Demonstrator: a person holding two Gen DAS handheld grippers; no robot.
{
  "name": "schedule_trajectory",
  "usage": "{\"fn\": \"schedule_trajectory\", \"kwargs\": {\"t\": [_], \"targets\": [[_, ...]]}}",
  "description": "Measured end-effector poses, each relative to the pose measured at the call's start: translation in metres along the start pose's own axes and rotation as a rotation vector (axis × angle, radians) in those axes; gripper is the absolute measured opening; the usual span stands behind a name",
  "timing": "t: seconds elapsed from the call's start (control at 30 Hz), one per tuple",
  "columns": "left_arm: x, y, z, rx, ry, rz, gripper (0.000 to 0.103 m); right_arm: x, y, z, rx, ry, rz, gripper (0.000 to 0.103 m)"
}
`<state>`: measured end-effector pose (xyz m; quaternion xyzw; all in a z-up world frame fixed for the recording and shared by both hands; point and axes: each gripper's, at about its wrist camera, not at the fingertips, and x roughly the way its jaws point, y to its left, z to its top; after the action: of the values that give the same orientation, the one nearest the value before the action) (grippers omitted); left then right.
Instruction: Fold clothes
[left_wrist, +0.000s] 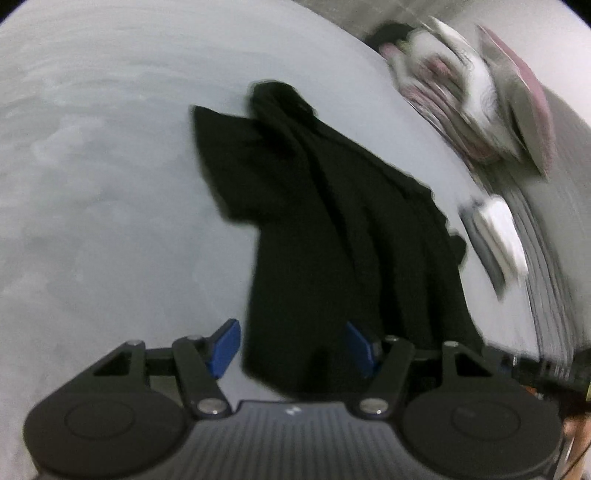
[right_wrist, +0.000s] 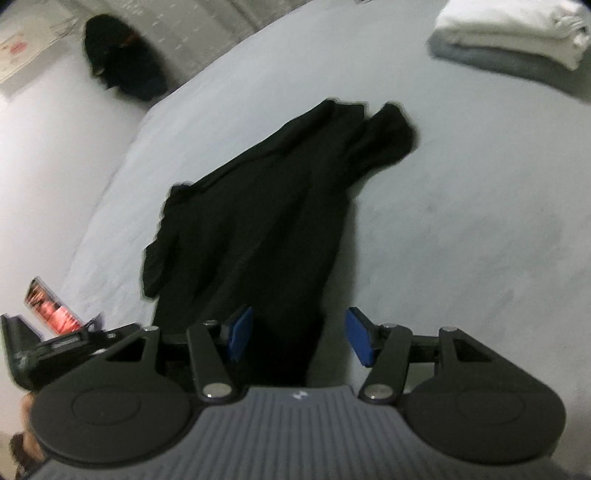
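Seen from the left wrist, the left tool has its blue-padded fingers spread apart, and the near end of the crumpled black fabric garment runs down between them; whether a pad touches the cloth cannot be told. The garment lies stretched out lengthwise on the pale grey bed sheet, its far end bunched into folds. To the garment's left the sheet is wide and bare; to its right the bed edge runs close, curving just past the cloth. Beyond that edge sit a blurred heap of white and pink items and a small white object, both too smeared to identify.

From the right wrist, the right tool is likewise spread wide, its jaws straddling the garment's near end without clear contact. Here the bare stretch of sheet lies right of the garment, and the bed edge runs on the left. Only this view shows a stack of folded white and grey cloth at the far right, well apart from the garment, a dark rounded bundle beyond the bed edge, and a phone-like screen with a reddish picture at the lower left.
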<state>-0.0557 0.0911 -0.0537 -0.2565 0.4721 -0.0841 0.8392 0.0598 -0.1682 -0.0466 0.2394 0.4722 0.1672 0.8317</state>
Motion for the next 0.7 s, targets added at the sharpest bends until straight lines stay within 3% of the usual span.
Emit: {"fn": "schedule_trajectory", "kwargs": {"t": [0.13, 0.17, 0.27, 0.4, 0.7], "targets": [[0.004, -0.010, -0.012, 0.100, 0.017, 0.012, 0.046, 0.003, 0.010, -0.010, -0.058, 0.053, 0.057, 0.043], [0.004, -0.013, -0.014, 0.123, 0.020, 0.019, 0.039, 0.005, 0.014, -0.013, -0.079, 0.063, 0.054, 0.038], [0.004, -0.012, -0.015, 0.111, 0.060, 0.002, 0.003, 0.011, 0.024, -0.019, -0.137, 0.083, 0.029, 0.021], [-0.010, -0.014, -0.014, 0.092, -0.005, 0.006, 0.002, 0.005, 0.035, -0.015, -0.172, 0.042, 0.025, 0.015], [-0.040, -0.017, 0.016, 0.031, -0.197, -0.030, 0.002, -0.021, 0.045, 0.010, -0.169, -0.151, 0.014, 0.012]]}}
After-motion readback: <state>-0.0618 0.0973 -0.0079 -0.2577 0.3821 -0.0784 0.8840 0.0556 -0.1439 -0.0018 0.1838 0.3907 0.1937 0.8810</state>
